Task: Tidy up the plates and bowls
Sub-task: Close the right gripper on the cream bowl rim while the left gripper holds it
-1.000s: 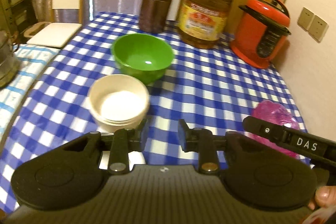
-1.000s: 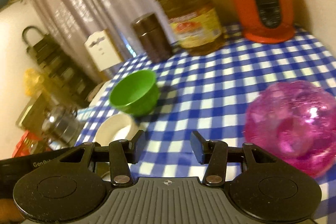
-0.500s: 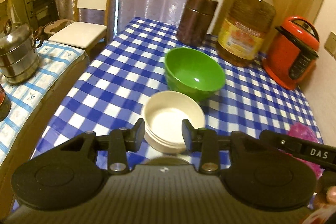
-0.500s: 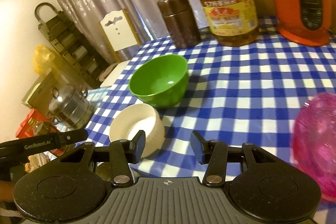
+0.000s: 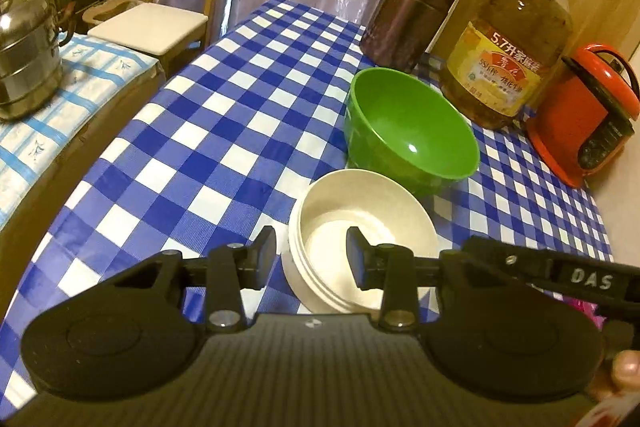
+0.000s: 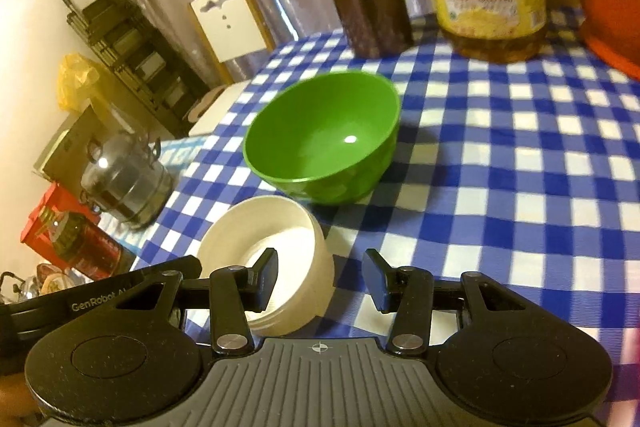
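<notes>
A cream white bowl [image 5: 360,227] sits upright on the blue checked table, with a green bowl [image 5: 412,139] just behind it. My left gripper [image 5: 311,259] is open, its jaws astride the white bowl's near left rim. In the right wrist view my right gripper [image 6: 320,281] is open, its jaws astride the white bowl's [image 6: 280,239] right wall. The green bowl [image 6: 324,139] stands beyond it. Nothing is held.
At the table's far side stand a brown canister [image 5: 408,15], a big oil bottle [image 5: 512,39] and a red cooker [image 5: 588,115]. A steel pot [image 5: 28,55] sits on a side surface at left, a white chair [image 5: 160,11] behind it.
Both grippers have moved left and closer to the white bowl, from either side. The pink bowl has left the right wrist view. Jaws stay open.
</notes>
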{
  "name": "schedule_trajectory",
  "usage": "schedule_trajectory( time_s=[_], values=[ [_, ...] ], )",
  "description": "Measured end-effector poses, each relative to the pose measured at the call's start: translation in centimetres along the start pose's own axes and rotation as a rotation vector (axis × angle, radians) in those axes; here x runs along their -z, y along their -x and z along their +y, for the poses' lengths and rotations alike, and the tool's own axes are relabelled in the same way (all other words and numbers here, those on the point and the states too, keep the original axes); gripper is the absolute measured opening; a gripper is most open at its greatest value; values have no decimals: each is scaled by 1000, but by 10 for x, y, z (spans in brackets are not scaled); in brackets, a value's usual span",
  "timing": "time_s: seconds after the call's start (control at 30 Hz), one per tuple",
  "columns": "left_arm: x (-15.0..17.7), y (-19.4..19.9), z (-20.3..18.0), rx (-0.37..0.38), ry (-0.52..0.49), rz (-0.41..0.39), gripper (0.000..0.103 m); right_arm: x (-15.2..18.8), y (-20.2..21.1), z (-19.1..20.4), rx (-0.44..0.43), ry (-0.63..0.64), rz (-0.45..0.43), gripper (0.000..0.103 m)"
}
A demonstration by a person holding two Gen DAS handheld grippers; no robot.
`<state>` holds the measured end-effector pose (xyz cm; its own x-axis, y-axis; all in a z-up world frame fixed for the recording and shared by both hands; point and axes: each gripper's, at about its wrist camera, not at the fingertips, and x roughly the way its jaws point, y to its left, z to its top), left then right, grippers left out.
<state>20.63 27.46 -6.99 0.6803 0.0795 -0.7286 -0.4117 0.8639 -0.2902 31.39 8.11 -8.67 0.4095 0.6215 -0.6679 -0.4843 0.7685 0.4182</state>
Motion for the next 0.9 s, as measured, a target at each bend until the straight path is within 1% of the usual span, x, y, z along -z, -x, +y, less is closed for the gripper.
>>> schedule_trajectory(
  time_s=[0.07, 0.2, 0.53, 0.63, 0.73, 0.8, 0.9],
  values=[
    [-2, -5, 1, -7, -3, 6, 33, -1, -10, -3, -14, -10, 24, 48],
    [-6, -15, 5, -10, 10, 28, 33, -1, -20, -2, -13, -1, 46, 48],
    [-7, -28, 1, -9, -11, 61, 31, 1, -25, 0, -13, 0, 79, 46],
    [-7, -30, -1, -10, -16, 68, 26, -1, -28, 0, -11, -4, 78, 42],
    [-6, -32, -3, -18, -20, 74, 25, -2, -31, -2, -8, -13, 85, 37],
    [-6, -32, -3, -20, -22, 76, 20, -2, -32, -3, -13, -19, 90, 35],
    [-6, -33, -3, -26, -23, 82, 16, -1, -32, -2, -24, -17, 95, 31]
  ],
)
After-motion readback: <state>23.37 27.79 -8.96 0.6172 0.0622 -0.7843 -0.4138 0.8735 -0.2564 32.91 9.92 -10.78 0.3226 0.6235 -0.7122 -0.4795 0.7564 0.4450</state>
